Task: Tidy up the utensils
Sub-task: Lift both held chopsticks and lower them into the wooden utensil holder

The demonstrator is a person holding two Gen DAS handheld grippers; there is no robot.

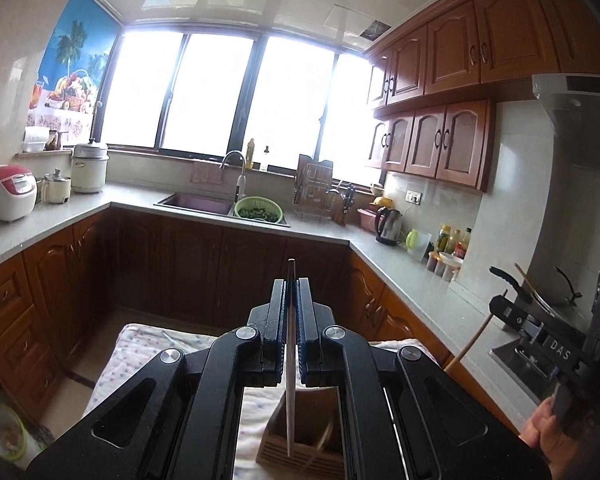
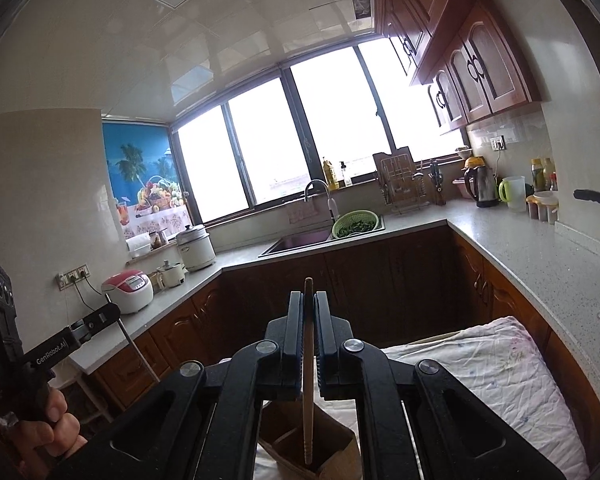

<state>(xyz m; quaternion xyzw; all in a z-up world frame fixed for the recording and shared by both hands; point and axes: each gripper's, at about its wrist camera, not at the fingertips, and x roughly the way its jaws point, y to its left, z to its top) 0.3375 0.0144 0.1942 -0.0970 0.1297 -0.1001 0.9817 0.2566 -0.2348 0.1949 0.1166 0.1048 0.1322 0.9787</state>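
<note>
Clenched in my left gripper point(image 1: 291, 280), a pale chopstick point(image 1: 289, 400) hangs upright over the wooden holder point(image 1: 296, 440). My right gripper point(image 2: 309, 296) grasps a wooden chopstick point(image 2: 308, 400), upright too, above the quilted table point(image 2: 500, 360) amid grey counters point(image 2: 520, 248).

Black gripper jaws point(image 1: 292, 292) were pictured closed on a pale, whitish chopstick point(image 1: 290, 380), a brown slatted holder point(image 1: 304, 436) seen at 6 o'clock. A tan wooden chopstick point(image 2: 308, 380) was clamped in the second black gripper point(image 2: 309, 304). A white cloth point(image 2: 500, 364) dotted with pink and purple was shown at 4 o'clock; a green colander point(image 2: 356, 224) at 12 o'clock.
</note>
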